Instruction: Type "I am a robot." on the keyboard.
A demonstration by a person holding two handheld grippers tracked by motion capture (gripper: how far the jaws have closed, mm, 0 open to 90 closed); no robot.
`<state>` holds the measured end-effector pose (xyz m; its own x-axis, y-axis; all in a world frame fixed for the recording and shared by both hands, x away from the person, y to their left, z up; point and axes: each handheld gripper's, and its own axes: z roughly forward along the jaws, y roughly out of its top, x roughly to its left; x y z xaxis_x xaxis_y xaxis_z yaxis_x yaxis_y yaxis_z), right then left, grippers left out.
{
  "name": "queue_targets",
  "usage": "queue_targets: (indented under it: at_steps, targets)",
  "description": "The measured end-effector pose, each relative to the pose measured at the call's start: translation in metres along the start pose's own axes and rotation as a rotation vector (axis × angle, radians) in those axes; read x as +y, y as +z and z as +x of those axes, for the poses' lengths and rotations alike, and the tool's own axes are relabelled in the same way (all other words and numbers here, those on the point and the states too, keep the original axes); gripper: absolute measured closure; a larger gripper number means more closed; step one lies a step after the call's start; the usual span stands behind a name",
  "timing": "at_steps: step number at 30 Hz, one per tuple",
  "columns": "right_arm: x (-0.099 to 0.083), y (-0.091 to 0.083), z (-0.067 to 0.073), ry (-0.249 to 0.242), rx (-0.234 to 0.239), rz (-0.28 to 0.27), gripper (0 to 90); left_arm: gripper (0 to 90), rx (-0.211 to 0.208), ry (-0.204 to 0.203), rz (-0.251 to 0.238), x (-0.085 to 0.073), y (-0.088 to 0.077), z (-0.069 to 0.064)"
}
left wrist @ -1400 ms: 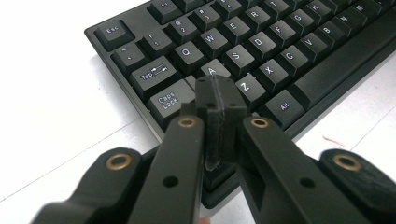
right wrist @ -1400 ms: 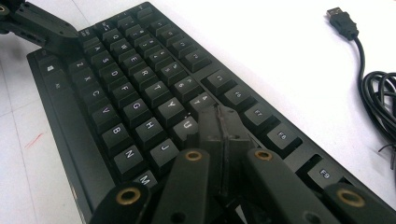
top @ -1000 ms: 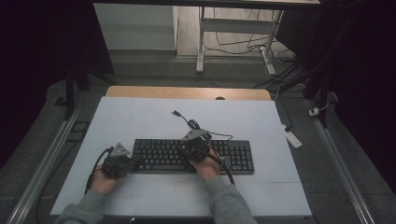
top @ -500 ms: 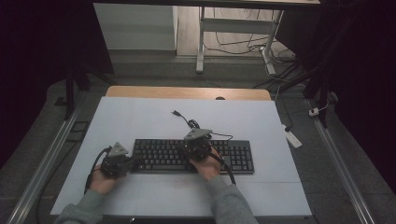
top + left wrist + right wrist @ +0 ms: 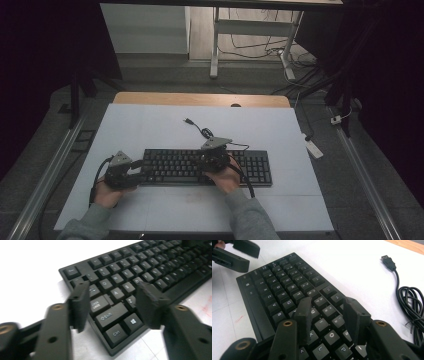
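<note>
A black keyboard lies across the white table top, near the person's side. My left gripper is at its left end. In the left gripper view my left gripper stands open over the Shift and Z keys of the keyboard, with nothing gripped. My right gripper hovers over the keyboard's middle. It is open above the keys around U and I of the keyboard. Both pairs of jaws have just been opening. The left gripper also shows far off in the right gripper view.
The keyboard's black cable runs back to a loose USB plug, with a coil beside the right hand. A wooden strip edges the table's far side. A white power strip lies off the right edge.
Both hands keep their places at the keyboard. At the high view's scale I make out no shift of the keyboard or the cable.
</note>
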<state>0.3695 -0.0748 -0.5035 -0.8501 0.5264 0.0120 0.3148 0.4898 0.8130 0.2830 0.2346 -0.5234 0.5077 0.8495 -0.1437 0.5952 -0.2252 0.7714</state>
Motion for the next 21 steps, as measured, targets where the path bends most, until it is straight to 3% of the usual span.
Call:
queue_targets:
  at_steps: [10,21]
  targets:
    - [-0.006,-0.018,-0.002,-0.006,-0.008,-0.007,55.2,34.5,-0.017,-0.011,0.0,0.002,-0.003,0.001]
    - [-0.023,-0.053,-0.009,0.012,-0.036,-0.021,54.5,29.2,-0.061,-0.002,-0.009,0.006,-0.009,-0.002]
